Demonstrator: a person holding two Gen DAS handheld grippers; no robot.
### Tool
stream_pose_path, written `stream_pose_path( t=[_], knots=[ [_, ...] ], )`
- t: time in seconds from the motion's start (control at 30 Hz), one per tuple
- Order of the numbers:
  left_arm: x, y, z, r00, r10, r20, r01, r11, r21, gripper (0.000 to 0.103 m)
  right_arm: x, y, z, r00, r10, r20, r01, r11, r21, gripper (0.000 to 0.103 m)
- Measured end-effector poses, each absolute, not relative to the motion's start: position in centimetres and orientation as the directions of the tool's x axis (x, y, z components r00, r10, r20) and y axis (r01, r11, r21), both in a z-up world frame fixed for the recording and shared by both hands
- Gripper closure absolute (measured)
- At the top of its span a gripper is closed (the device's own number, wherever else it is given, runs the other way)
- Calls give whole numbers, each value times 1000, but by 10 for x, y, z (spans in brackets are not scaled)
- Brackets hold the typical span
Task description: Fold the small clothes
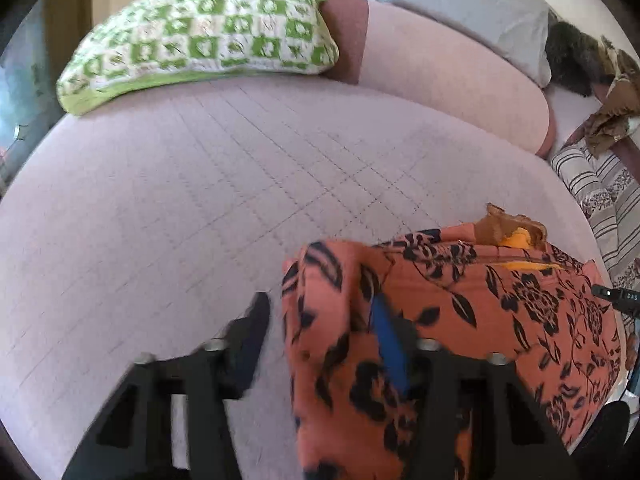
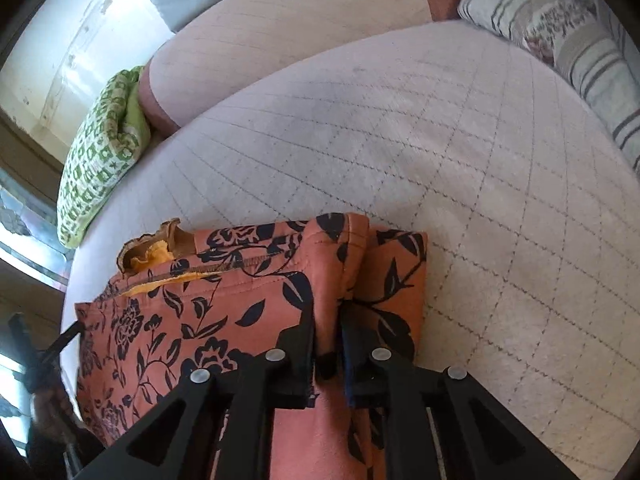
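Right tongs (image 2: pixel 327 332) on garment (image 2: pixel 224 300) fold edge.

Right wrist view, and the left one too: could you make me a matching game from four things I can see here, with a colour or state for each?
Things:
1. garment
2. cushion
3. pillow
4. right gripper

Descriptions:
A. green-and-white checks
B. shut on a fold of cloth
C. orange with dark flowers
D. pale with grey stripes

Pairs: 1-C, 2-A, 3-D, 4-B
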State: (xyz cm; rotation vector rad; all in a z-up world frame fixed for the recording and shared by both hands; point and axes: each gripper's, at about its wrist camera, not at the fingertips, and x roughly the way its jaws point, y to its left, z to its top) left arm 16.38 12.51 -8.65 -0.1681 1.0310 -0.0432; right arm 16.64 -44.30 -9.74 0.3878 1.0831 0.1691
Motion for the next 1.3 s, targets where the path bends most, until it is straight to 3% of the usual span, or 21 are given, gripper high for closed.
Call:
stream_pose_path(
  t=[0.03, 0.13, 0.27, 0.33, 0.4, 0.47, 0.5, 0.53, 0.6, 0.77, 0.83, 0.93, 1.0, 1.03, 1.07, 1.1, 1.13, 1.2, 1.3],
  knots=[
    [170, 123, -91, 485, -127, -865, -33, 986, -164, 95, 170, -445, -101, 452, 340, -825, 66, 909, 411, 90],
    [176, 119, -91, 485, -111, -868, -32, 989, -145, 97, 170, -451, -99, 435, 361, -825, 72, 899, 432, 97],
    [164, 106, -74, 593, -69, -802, 33, 998, -62, 97, 152, -436, -61, 539, 232, -809, 22, 957, 289, 97],
    [175, 108, -102, 509, -50, -859, 11, 999, -52, 96, 150, -437, -67, 538, 161, -827, 48, 974, 221, 97],
    [176, 110, -105, 527, -50, -849, -10, 998, -64, 93, 155, -447, -99, 489, 179, -854, 107, 959, 262, 93],
    [174, 108, -96, 537, -34, -843, -17, 999, -51, 89, 152, -452, -100, 522, 225, -823, 110, 939, 326, 89],
    [173, 107, -93, 544, -29, -838, -11, 999, -42, 88, 149, -453, -95, 540, 241, -807, 102, 932, 347, 78],
    [171, 106, -92, 546, -22, -837, -4, 1000, -29, 87, 148, -453, -90, 548, 250, -798, 90, 931, 354, 59],
    [164, 107, -85, 554, -21, -832, -1, 1000, -26, 87, 146, -455, -79, 562, 217, -798, 100, 940, 326, 34],
    [130, 102, -45, 622, -78, -779, 50, 997, -59, 87, 137, -453, -44, 648, 216, -731, 67, 939, 338, 34],
    [117, 96, -37, 628, -117, -770, 92, 993, -76, 87, 145, -440, -44, 599, 281, -750, 6, 935, 355, 34],
    [95, 82, -34, 623, -177, -762, 160, 982, -98, 87, 155, -428, -58, 572, 242, -784, -13, 958, 286, 34],
    [84, 73, -41, 616, -201, -761, 179, 977, -114, 85, 162, -426, -69, 557, 233, -797, -27, 965, 262, 45],
    [84, 70, -49, 603, -189, -775, 180, 979, -98, 81, 165, -425, -76, 544, 184, -819, -31, 979, 200, 61],
    [90, 68, -63, 582, -136, -802, 163, 985, -49, 79, 170, -423, -86, 528, 87, -845, -7, 995, 98, 62],
    [94, 69, -81, 548, -67, -834, 130, 991, 6, 79, 175, -426, -98, 506, 25, -862, 24, 999, 43, 60],
    [99, 72, -92, 520, -43, -853, 109, 994, 16, 79, 176, -438, -104, 498, 60, -865, 67, 992, 107, 53],
    [98, 76, -86, 544, -61, -837, 77, 997, -23, 79, 168, -447, -90, 528, 60, -847, 136, 979, 154, 47],
    [91, 70, -63, 596, -51, -801, 79, 997, -5, 71, 143, -442, -58, 584, 15, -811, 132, 985, 113, 47]
  ],
)
